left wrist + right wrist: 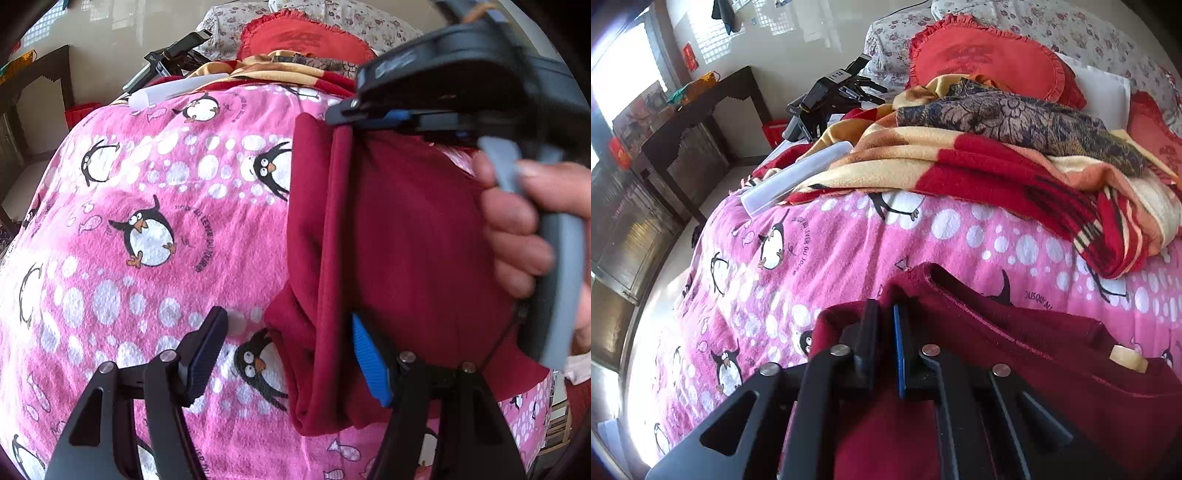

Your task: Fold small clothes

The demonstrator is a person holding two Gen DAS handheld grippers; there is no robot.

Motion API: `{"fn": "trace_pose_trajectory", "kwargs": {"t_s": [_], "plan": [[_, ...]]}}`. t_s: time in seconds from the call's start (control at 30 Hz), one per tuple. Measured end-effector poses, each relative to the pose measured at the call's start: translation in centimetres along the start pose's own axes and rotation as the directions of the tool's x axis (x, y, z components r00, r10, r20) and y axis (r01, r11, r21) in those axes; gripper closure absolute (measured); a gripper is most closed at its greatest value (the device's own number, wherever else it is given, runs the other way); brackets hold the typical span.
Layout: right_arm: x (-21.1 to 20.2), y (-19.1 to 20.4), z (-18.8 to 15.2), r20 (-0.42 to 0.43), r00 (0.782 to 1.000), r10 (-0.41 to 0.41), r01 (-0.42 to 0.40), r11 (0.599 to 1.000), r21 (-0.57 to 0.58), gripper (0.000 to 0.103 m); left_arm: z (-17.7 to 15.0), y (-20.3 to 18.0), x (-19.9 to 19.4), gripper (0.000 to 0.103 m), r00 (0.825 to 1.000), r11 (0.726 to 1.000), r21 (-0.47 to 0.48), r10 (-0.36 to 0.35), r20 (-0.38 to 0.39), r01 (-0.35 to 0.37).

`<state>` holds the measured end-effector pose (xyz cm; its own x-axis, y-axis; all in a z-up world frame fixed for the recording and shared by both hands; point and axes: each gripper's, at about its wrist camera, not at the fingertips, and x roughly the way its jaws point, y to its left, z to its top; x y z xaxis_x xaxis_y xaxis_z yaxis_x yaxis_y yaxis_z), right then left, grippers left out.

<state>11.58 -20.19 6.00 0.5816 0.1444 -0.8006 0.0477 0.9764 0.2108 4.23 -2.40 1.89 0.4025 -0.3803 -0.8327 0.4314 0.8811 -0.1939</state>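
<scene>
A dark red garment (413, 236) lies partly folded on the pink penguin blanket (155, 206), with a thick fold along its left edge. My left gripper (291, 354) is open; its right finger rests on the garment and its left finger is over the blanket. My right gripper (886, 332) is shut on the garment's edge (1015, 332) and lifts it. In the left wrist view the right gripper (369, 118) pinches the garment's top edge, held by a hand (524, 225).
A red and cream blanket heap (979, 155) and a red cushion (982, 55) lie at the bed's far end. A white plastic strip (790, 181) lies on the blanket's far left. Black equipment (831, 92) and a dark wooden table (701, 107) stand beyond the bed.
</scene>
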Motion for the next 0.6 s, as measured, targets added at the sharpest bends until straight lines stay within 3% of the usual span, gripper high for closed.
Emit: {"fn": "trace_pose_trajectory", "kwargs": {"t_s": [0.1,0.27,0.4,0.6], "plan": [[-2.1,-0.4,-0.4,0.017,0.998,0.065,-0.065,0.998,0.018,0.103,-0.1,0.1,0.1,0.032,1.0,1.0,-0.005,-0.002,0.001,0.002],[-4.1,-1.3,-1.7,0.061,0.998,0.026,-0.027,1.0,0.01,0.103,-0.4,-0.1,0.1,0.031,1.0,1.0,-0.008,0.009,0.004,-0.009],[-1.4,-2.6,-2.4,-0.024,0.997,-0.07,0.071,0.997,0.038,0.103,-0.6,-0.4,-0.2,0.031,1.0,1.0,-0.011,0.013,-0.006,-0.013],[-4.5,-3.5,-3.6,0.019,1.0,-0.006,0.006,0.999,0.037,0.103,-0.9,-0.1,-1.1,0.031,1.0,1.0,-0.024,0.006,-0.013,-0.006]]}}
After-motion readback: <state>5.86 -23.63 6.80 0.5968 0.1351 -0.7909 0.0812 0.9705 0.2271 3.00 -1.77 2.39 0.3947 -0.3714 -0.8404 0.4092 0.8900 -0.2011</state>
